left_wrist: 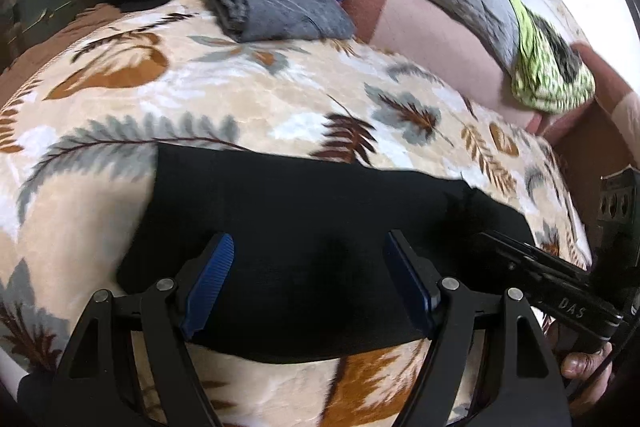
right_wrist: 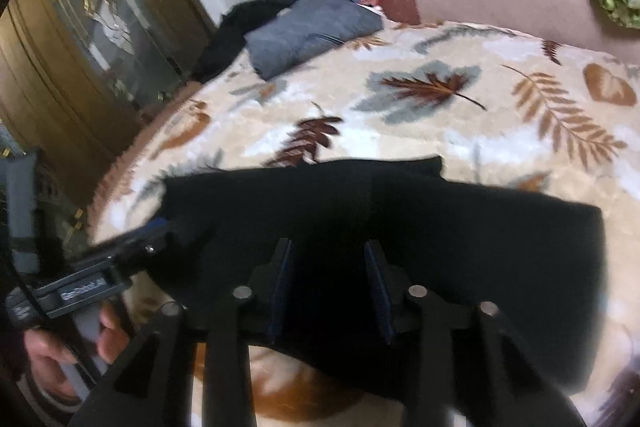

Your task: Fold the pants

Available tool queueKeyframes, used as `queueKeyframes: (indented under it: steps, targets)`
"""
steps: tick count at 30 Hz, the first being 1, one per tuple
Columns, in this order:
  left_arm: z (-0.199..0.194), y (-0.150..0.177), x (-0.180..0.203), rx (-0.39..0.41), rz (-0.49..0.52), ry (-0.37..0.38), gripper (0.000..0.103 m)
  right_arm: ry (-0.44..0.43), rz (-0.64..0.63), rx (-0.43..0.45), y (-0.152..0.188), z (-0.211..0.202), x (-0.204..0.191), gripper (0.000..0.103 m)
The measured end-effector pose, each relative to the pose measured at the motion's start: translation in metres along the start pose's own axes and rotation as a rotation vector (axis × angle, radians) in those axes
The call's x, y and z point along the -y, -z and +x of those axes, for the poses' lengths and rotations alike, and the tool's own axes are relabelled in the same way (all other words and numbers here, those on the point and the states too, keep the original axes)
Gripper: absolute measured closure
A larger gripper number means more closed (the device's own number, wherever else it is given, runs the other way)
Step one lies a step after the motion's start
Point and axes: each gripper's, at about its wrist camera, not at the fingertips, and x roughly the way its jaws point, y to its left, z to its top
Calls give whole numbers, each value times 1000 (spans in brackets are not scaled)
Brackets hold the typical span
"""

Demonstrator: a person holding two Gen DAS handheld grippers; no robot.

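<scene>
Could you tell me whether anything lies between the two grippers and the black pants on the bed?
Nothing visible does. The black pants lie flat on the leaf-print blanket, directly under the left gripper and right gripper. The folded grey garment sits well beyond them, near the pillows.

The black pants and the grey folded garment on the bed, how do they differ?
The black pants lie spread in a wide flat band at the near edge of the leaf-print blanket; the grey folded garment is a smaller, thicker bundle at the far side. The pants are plain black, the garment mottled grey. Both rest on the blanket.
</scene>
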Motion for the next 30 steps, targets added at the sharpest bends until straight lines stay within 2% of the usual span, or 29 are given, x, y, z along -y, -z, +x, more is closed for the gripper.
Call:
queueKeyframes:
  steps: [4, 13, 19, 25, 28, 30]
  targets:
    - [-20, 1, -34, 19, -71, -1, 19, -61, -85, -24, -12, 13, -17, 51]
    - [-32, 28, -76, -5, -274, -12, 19, -121, -248, -74, -39, 67, -61, 50]
    - [-21, 43, -78, -53, -315, 23, 19, -149, -360, -121, -57, 95, -82, 41]
    - [-15, 38, -72, -31, -310, 15, 17, -194, -385, -163, -66, 117, -93, 41]
    - [-11, 36, -71, -21, -315, 22, 12, -232, -409, -194, -68, 128, -102, 39]
    - [-9, 35, -71, -12, -318, 30, 6, -222, -445, -210, -68, 136, -110, 37]
